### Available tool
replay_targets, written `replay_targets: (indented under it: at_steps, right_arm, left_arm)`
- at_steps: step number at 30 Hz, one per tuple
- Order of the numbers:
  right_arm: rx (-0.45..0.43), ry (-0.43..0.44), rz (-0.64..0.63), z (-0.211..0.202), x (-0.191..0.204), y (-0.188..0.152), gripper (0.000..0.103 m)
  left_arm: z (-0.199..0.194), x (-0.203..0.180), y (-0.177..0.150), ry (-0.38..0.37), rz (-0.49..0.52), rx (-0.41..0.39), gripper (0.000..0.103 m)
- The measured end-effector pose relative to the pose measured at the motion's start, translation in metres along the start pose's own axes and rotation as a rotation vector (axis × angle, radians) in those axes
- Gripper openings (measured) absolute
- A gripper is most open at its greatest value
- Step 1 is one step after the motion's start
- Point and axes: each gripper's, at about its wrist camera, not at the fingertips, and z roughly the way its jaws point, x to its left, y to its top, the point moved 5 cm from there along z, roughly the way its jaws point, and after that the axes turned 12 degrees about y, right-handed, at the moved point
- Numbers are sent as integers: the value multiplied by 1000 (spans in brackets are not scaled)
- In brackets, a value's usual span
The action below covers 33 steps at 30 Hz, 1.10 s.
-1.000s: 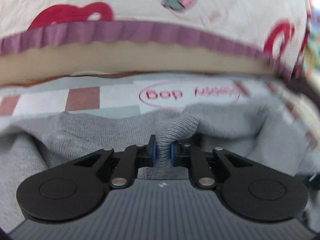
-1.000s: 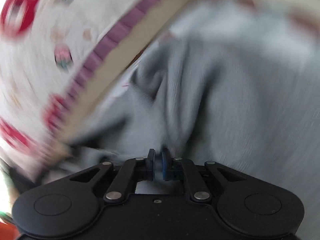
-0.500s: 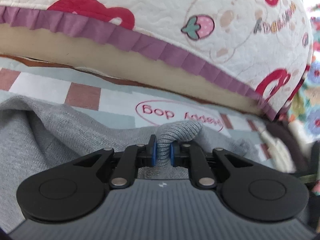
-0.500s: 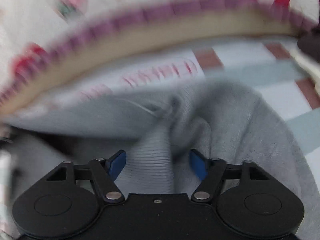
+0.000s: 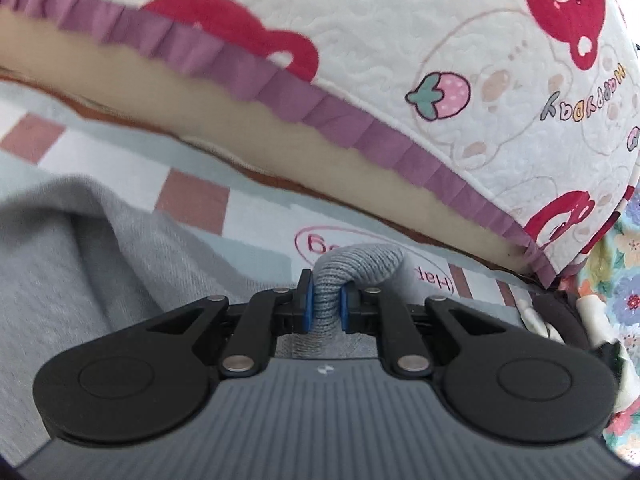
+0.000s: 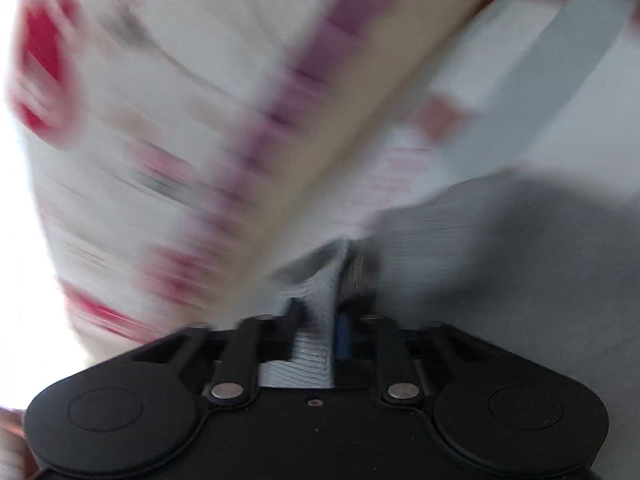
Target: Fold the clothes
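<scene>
A grey knit sweater (image 5: 80,264) lies on a checked sheet (image 5: 192,196). My left gripper (image 5: 325,307) is shut on a ribbed cuff of the sweater (image 5: 360,262), which bulges out above the blue pads (image 5: 306,308). In the blurred right wrist view, my right gripper (image 6: 320,326) has its jaws closing on a ribbed edge of the same sweater (image 6: 316,292). That fabric fills the gap between the pads, and the rest of the sweater (image 6: 520,260) spreads to the right.
A quilted bed cover (image 5: 460,40) with red bears, strawberries and a purple frill hangs over a beige mattress edge (image 5: 200,108) just behind the sweater. Floral fabric (image 5: 624,264) shows at the far right. The same cover (image 6: 140,120) fills the left of the right wrist view.
My right gripper opened, swung across the sweater and closed its jaws around a ribbed edge. The left gripper kept its hold on the cuff and rolled, tilting the view.
</scene>
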Motion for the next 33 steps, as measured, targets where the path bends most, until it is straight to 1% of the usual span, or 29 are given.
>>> replay_targets:
  at_steps: [1,2,5,6,7,8,11,12,13,15,16,18,19,21,23,24,25,27,28,29,30,31,33]
  right_arm:
    - [13,-53,-47,0,0,1,38]
    - [5,-86,-105,-2,6,2,39]
    - [-103,-353,-299,-15,34,5,45]
    - [-134,-428,-370,-18,45,6,45]
    - [-142,-434,-460,-18,58,4,45]
    - [-125,-409,-513,-16,67,2,45]
    - [-17,-263,-521,2,94,-9,44]
    - [24,-242,-501,12,99,-11,44]
    - [60,-239,-487,22,101,-14,47]
    - [96,-352,-497,40,99,-19,58]
    - [87,-435,-504,46,95,-21,59]
    - [24,-608,-468,49,87,-24,61]
    - [6,-647,-444,55,88,-24,62]
    - [48,-700,-493,70,91,-26,63]
    - [159,-768,-611,83,91,-37,63]
    - [172,-766,-621,78,88,-44,61]
    - [168,-736,-588,70,84,-48,61]
    - [136,-683,-525,57,69,-49,59]
    - [106,-655,-528,48,63,-50,57]
    - [78,-622,-533,39,58,-51,50]
    - [51,-578,-545,30,58,-54,28]
    - [25,-533,-557,21,59,-56,13]
    - [-40,-447,-584,0,68,-63,13]
  left_arm:
    - [1,0,-3,-2,2,4,11]
    - [3,-1,-5,3,8,6,11]
    - [6,-2,-8,26,22,11,11]
    - [7,-2,-8,28,19,12,11]
    - [7,-3,-9,24,11,15,11]
    - [7,-3,-9,18,4,17,11]
    - [3,-4,-8,-1,-5,17,11]
    - [1,-4,-8,0,-6,17,11]
    - [1,-4,-8,2,-7,17,11]
    - [-1,-3,-9,4,-17,20,11]
    - [-1,-2,-9,7,-23,21,11]
    - [-2,-1,-11,16,-40,26,11]
    - [-2,-2,-13,35,-36,24,11]
    - [-2,-5,-15,87,1,14,11]
    - [-2,-8,-15,109,27,12,11]
    - [-2,-9,-15,115,34,10,11]
    - [-2,-9,-15,118,33,8,11]
    - [-2,-9,-14,132,33,13,11]
    - [-2,-9,-15,139,30,16,11]
    - [-2,-9,-15,139,22,16,11]
    - [-3,-8,-16,133,16,15,11]
    - [-4,-9,-16,133,16,15,11]
    - [-5,-9,-17,143,22,15,11]
